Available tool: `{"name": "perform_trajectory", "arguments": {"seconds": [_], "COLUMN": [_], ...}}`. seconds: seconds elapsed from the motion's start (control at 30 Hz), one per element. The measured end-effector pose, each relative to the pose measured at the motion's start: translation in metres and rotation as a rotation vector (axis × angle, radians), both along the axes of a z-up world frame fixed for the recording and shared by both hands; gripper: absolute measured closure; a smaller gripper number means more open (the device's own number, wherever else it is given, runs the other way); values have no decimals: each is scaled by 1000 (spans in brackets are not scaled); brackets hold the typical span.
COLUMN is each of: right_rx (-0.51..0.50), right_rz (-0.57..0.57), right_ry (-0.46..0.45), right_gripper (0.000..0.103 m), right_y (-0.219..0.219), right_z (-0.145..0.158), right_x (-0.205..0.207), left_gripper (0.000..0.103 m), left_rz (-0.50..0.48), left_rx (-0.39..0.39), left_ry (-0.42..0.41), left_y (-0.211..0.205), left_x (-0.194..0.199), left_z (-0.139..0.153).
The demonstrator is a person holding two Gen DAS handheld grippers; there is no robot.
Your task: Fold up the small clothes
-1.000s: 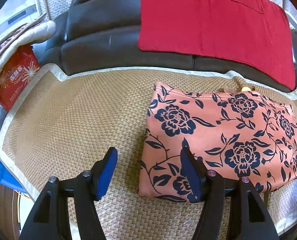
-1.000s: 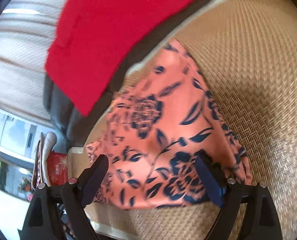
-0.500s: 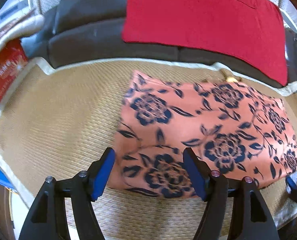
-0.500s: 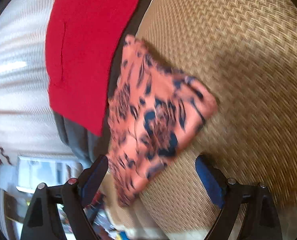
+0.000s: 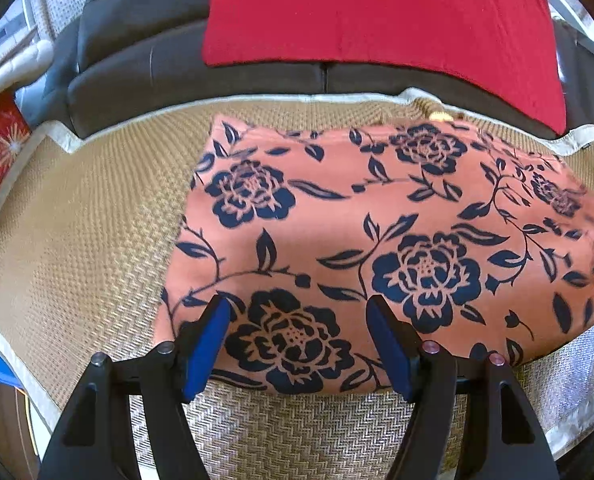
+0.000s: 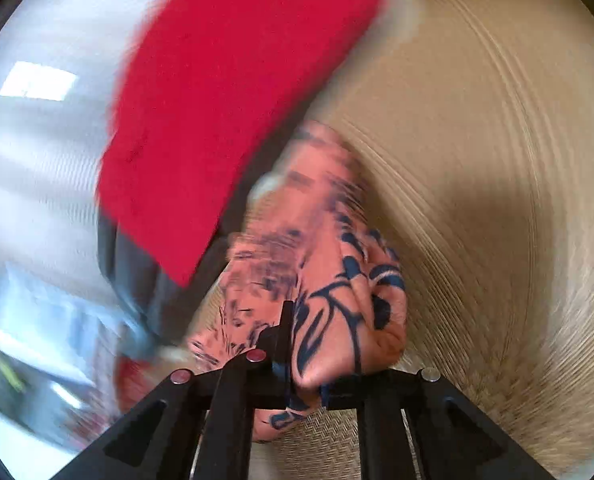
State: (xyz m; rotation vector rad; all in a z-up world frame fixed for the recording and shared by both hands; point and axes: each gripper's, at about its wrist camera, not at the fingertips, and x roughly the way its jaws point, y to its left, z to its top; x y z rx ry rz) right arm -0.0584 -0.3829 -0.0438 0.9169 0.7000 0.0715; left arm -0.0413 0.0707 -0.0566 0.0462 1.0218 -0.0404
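Blurring right-wrist view, floral garment (image 6: 329, 280) bunched over fingers (image 6: 279, 332)

Dark sofa (image 5: 137, 80), woven mat (image 5: 77, 240), possibly a window (image 6: 37, 80).

Both tools are matte black plastic, each arm a frame with triangular cut-outs. The left gripper (image 5: 297, 340) has bright blue pads (image 5: 205, 356) inside its fingers and round screws, grey on one arm, reddish on the other. The right gripper (image 6: 293, 364) shows the same red and silver screw heads.
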Motion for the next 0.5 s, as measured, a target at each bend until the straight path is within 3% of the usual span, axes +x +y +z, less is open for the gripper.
{"name": "perform_trajectory", "arguments": {"seconds": [0.07, 0.13, 0.17, 0.2, 0.23, 0.27, 0.37, 0.5], "right_rx": [-143, -137, -69, 71, 198, 264, 300, 312], "right_rz": [32, 43, 32, 23, 7, -15, -32, -39], "right_ry": [-7, 109, 172, 225, 201, 163, 81, 65], "right_gripper": [92, 89, 88, 87, 84, 72, 20, 17], "right_y": [12, 6, 0, -9, -17, -24, -33, -25], "right_z": [17, -14, -36, -61, -75, -78, -71, -64], "right_x": [0, 10, 15, 16, 10, 3, -9, 0], "left_gripper": [32, 32, 32, 32, 32, 32, 32, 32], "left_rz": [4, 9, 5, -5, -11, -19, -29, -39], "left_rx": [9, 6, 5, 7, 14, 27, 24, 9], "left_ry": [-1, 26, 36, 32, 23, 13, 18, 8], "left_y": [-2, -5, -6, -9, -11, -14, -20, -28], "left_x": [1, 5, 7, 6, 5, 5, 8, 12], "left_z": [0, -5, -7, -6, -5, -4, -4, -1]}}
